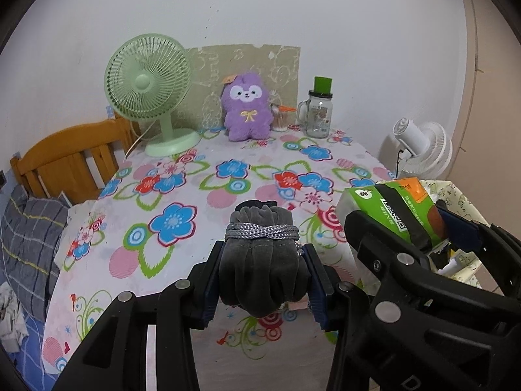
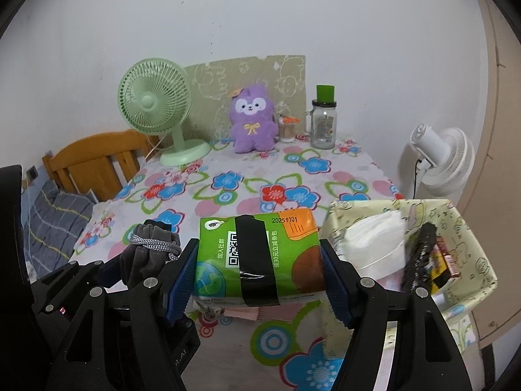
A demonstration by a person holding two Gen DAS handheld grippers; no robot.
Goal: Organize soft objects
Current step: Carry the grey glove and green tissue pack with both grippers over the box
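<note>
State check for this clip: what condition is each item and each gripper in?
Left gripper: shut on grey pouch.
Grey pouch: cord-tied, held off the table.
Right gripper: shut on tissue pack.
Tissue pack: taped, held beside the basket.
Basket: open, partly filled.
Green fan: upright.
Jar: lidded, upright.

We see a desk (image 1: 228,202) under a flowered cloth. Along its far edge stand a green fan (image 1: 153,97), a purple plush (image 1: 247,107), a small cup (image 1: 280,120) just beside it, and a glass jar (image 1: 319,114).
</note>
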